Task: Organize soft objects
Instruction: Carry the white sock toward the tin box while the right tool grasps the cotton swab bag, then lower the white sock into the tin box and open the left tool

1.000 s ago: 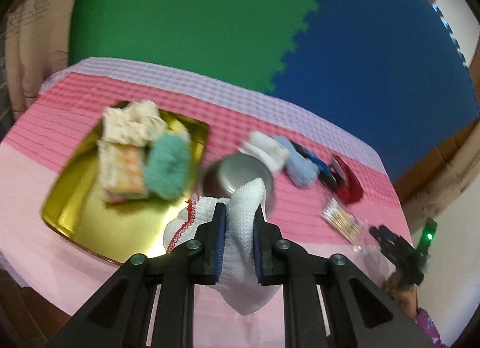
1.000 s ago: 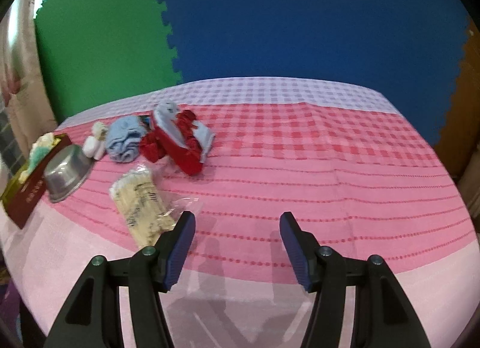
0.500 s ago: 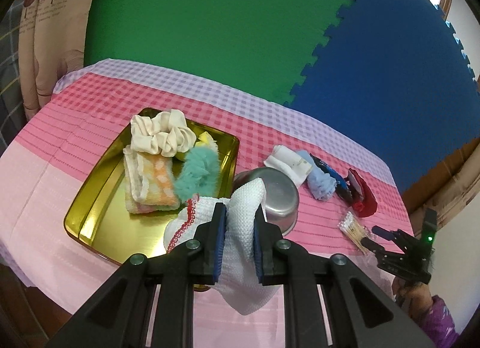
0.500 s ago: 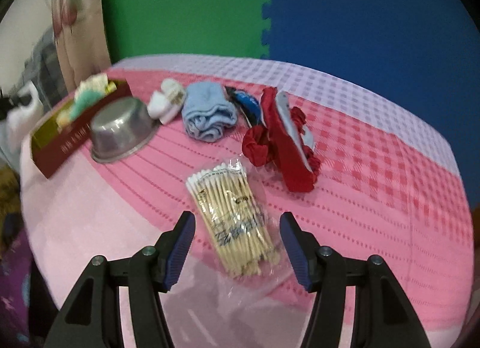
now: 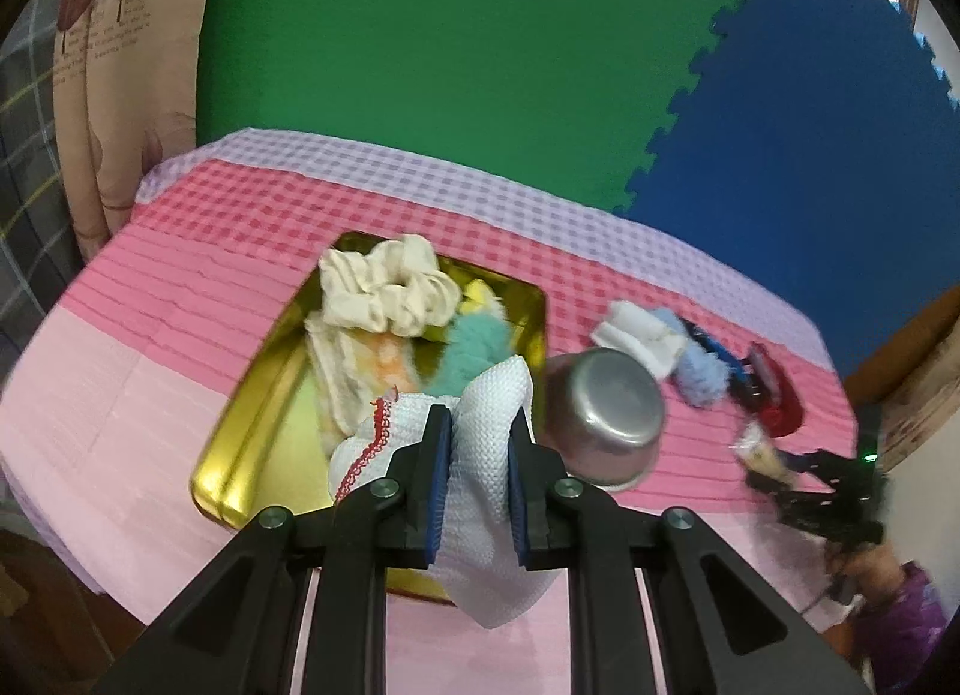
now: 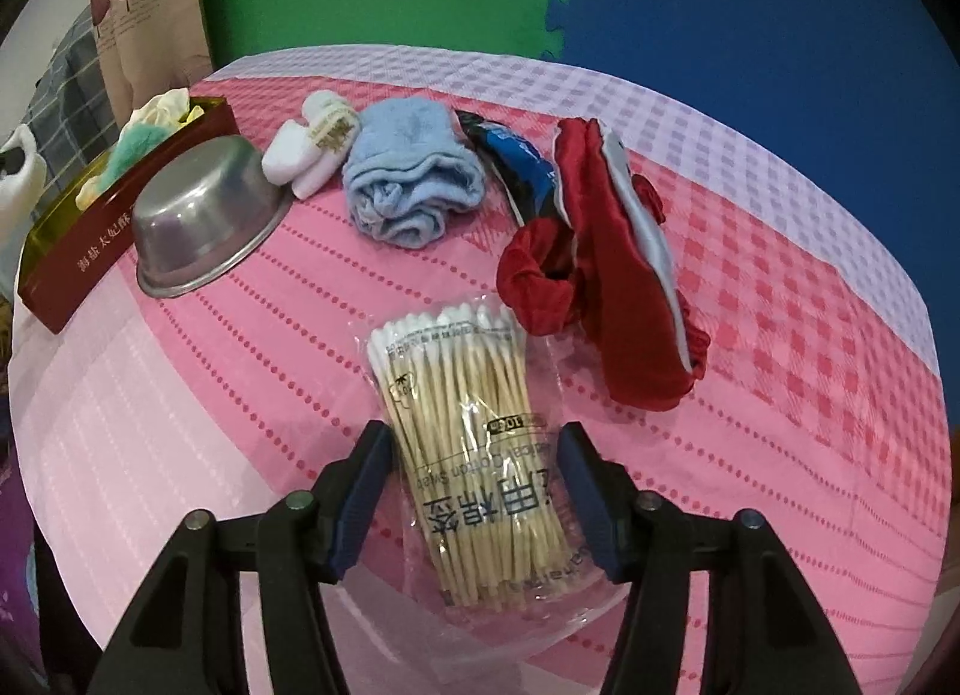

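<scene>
Left claw is clamped tight on the white knitted cloth with red trim, hanging over the near end of the gold rectangular tin tray by the desk's left edge. Right claw, jaws just closing, straddles the clear bag of cotton swabs without pressing it, near the front edge; open pink tablecloth lies right.

Domestic room set up for recording. A table under a pink checked cloth stands before green and blue foam mats fixed upright as a backdrop. A flower-print curtain hangs at the left. Household oddments lie on the cloth.
</scene>
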`<action>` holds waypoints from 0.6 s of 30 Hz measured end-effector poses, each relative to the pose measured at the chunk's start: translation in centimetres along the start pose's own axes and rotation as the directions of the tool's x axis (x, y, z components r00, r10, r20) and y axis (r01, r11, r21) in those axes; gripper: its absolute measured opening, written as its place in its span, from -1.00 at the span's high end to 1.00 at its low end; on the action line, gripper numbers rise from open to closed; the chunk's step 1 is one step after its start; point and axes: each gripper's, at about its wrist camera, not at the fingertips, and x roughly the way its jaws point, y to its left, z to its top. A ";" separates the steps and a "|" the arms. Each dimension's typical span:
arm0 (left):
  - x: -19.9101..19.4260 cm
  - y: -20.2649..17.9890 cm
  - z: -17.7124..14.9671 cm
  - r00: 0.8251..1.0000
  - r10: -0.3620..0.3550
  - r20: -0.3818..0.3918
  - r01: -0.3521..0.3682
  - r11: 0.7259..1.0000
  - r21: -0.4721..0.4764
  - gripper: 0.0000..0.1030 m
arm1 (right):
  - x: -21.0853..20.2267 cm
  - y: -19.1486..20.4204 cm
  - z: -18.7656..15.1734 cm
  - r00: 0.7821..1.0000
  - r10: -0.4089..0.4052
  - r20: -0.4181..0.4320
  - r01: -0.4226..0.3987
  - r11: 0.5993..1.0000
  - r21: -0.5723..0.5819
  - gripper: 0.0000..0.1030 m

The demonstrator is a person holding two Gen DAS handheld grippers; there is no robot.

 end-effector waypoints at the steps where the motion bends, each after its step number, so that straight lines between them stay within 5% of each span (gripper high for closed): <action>1: 0.4 0.3 0.2 1.000 0.027 0.001 -0.027 1.000 0.016 0.70 | -0.1 0.2 0.1 1.000 -0.002 -0.003 0.002 1.000 -0.001 0.15; 3: 1.3 1.0 0.4 0.998 0.065 -0.001 -0.065 0.997 0.034 0.69 | -0.3 0.4 0.1 1.000 -0.008 -0.002 0.008 1.000 -0.001 0.50; 12: 5.6 3.8 1.8 0.983 0.182 -0.015 -0.180 0.979 0.095 0.58 | -0.9 1.2 0.0 1.000 -0.004 0.008 0.004 1.000 0.011 0.60; 13: 5.9 3.8 1.7 0.981 0.191 -0.020 -0.188 0.977 0.103 0.53 | -1.0 1.3 -0.1 1.000 0.001 0.009 -0.001 1.000 0.019 0.60; 15: 6.1 3.8 1.7 0.979 0.203 0.000 -0.202 0.973 0.109 0.10 | -1.3 1.3 -0.4 1.000 0.011 0.014 -0.011 0.999 0.036 0.60; 18: 5.8 4.0 1.8 0.972 0.230 0.045 -0.234 0.967 0.104 -0.16 | -1.7 1.5 -0.7 0.999 0.028 0.023 -0.030 0.997 0.067 0.60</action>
